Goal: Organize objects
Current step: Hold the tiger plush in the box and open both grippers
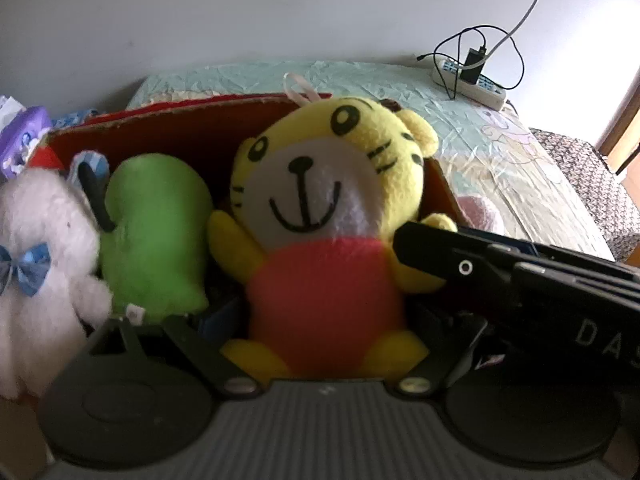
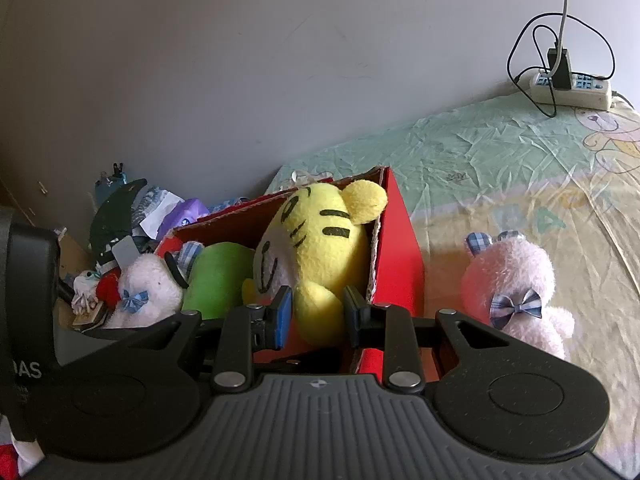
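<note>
In the left wrist view, a fuzzy yellow tiger plush (image 1: 320, 208) with a white muzzle and a red-orange belly is seen at the centre, seated upright in a red cardboard box (image 1: 168, 128) with a ragged corrugated rim. The left gripper (image 1: 316, 336) is spread wide around the plush's lower body; its fingertips are hidden, so contact cannot be told. A rounded green plush (image 1: 156, 232) lies just left of the tiger, and a fluffy white plush (image 1: 44, 248) with a blue bow sits at the left edge. The right gripper (image 1: 416, 240) enters from the right at the tiger's arm.

In the right wrist view, the right gripper (image 2: 318, 314) is pinched on the tiger's yellow arm, between a blue pad and a black one. A pink plush (image 2: 516, 280) with a checked bow lies right of the box on a crinkled plastic sheet (image 2: 460, 152). A white power strip (image 2: 572, 90) with looped black cables is seen at upper right.
</note>
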The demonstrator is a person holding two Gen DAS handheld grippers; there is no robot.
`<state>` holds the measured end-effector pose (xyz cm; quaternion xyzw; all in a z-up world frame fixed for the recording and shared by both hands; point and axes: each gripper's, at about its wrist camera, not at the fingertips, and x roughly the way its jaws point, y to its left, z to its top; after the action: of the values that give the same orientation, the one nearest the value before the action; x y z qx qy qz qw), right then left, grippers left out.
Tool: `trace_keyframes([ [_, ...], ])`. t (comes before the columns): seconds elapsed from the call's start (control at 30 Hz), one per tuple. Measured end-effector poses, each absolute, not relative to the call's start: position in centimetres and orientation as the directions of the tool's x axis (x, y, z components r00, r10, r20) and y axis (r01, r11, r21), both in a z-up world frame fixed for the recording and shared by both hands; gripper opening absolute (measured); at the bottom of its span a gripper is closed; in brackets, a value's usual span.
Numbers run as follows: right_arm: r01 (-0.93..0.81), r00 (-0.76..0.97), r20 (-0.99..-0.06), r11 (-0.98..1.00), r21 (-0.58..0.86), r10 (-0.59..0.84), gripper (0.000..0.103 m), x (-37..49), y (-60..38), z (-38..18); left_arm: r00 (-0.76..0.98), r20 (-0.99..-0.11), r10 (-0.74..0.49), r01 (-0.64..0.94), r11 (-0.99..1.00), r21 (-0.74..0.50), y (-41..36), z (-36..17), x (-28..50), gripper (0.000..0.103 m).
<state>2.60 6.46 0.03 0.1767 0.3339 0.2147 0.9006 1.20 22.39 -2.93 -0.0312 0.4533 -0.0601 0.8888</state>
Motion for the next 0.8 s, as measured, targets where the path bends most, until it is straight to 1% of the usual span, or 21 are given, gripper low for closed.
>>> trace_keyframes([
  [0.5,-0.344,0.618,-0.506,0.786,0.514,0.602,0.029,3.4,5.1,-0.2,0.588,-0.809,-0.014,0.032,0.999,0.007,20.7,-2.4,1.3,0.087],
  [0.8,-0.340,0.609,-0.524,0.793,0.506,0.595,0.029,3.6,5.3,0.0,0.583,-0.813,0.009,-0.004,1.000,0.009,20.7,-2.3,1.0,0.087],
])
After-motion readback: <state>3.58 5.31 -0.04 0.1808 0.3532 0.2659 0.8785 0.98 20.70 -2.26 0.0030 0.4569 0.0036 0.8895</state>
